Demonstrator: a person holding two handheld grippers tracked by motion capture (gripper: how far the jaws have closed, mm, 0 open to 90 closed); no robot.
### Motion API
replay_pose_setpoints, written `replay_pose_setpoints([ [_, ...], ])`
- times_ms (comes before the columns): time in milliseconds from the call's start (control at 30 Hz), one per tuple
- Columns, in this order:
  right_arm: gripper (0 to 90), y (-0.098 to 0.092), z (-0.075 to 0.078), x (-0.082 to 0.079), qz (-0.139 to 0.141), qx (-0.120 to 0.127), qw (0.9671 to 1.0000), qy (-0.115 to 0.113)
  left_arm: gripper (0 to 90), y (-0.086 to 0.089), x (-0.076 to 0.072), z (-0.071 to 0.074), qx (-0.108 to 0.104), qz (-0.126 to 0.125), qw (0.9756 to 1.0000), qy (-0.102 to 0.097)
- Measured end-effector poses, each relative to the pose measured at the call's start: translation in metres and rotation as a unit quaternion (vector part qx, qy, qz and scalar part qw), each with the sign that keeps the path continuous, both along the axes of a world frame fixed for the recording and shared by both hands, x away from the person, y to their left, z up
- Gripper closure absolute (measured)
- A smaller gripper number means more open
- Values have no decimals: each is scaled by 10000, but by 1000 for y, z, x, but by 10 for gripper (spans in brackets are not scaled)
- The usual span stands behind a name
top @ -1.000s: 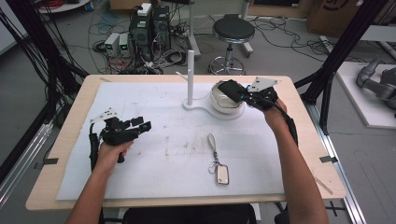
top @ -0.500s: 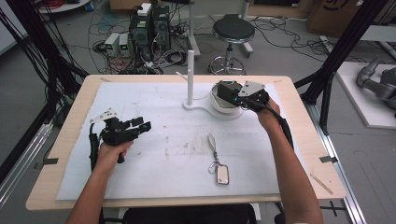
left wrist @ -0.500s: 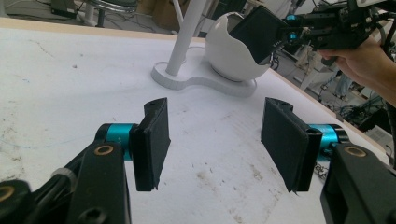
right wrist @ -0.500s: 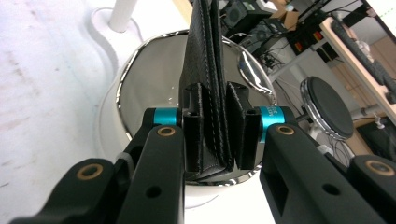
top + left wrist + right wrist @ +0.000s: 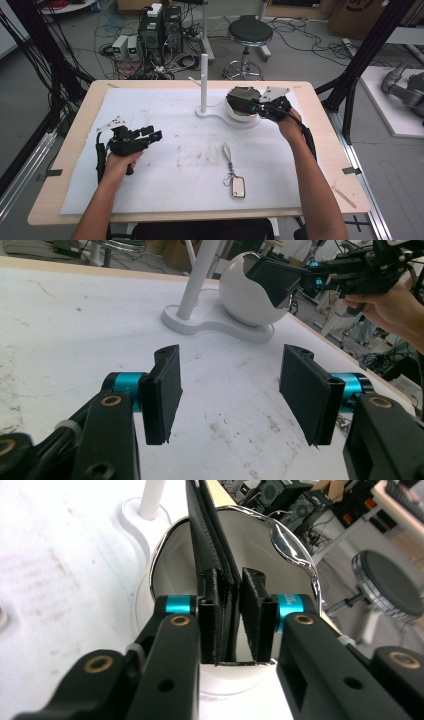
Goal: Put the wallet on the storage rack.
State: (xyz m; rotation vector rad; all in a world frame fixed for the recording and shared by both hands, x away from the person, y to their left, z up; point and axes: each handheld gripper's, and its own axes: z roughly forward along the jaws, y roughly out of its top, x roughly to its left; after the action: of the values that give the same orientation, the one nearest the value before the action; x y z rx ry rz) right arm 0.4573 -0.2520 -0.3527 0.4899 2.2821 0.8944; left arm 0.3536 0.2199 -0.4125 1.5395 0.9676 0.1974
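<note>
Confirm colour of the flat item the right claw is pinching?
Black. The wallet in the right claw shows best in the right gripper view, over the white bowl.

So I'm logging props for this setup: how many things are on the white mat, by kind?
White stand with post and bowl: 1
Black wallet held over the bowl: 1
Keys on a strap: 1
Total: 3
</note>
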Motion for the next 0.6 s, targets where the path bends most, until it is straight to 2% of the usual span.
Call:
replay_pose_setpoints([
  [133, 808, 3, 0, -2, 69, -198, 9996, -166, 419, 0, 0, 0, -23, 13, 10000, 9],
  [267, 807, 6, 0, -2, 6, -393, 9978, -542, 419, 1, 0, 0, -17, 24, 10000, 5],
  [367, 801, 7, -1, 0, -8, -447, 9967, -677, 419, 0, 0, 0, -26, 8, 10000, 15],
  [433, 794, 6, -1, -1, 30, -404, 9974, -600, 419, 0, 0, 0, -5, -1, 10000, 20],
  [467, 777, 5, -2, -2, 32, -325, 9983, -487, 419, 0, 0, 0, -7, -9, 10000, 27],
  [500, 704, 4, -1, -1, 84, -193, 9993, -323, 420, 0, 0, -1, -8, -6, 10000, 24],
  [567, 572, -1, -1, -1, -45, 268, 9995, 171, 419, 0, 0, 0, -18, 0, 10000, 32],
  [600, 520, -6, 0, -1, -184, 603, 9964, 574, 419, 0, 0, 0, -13, 5, 10000, 31],
])
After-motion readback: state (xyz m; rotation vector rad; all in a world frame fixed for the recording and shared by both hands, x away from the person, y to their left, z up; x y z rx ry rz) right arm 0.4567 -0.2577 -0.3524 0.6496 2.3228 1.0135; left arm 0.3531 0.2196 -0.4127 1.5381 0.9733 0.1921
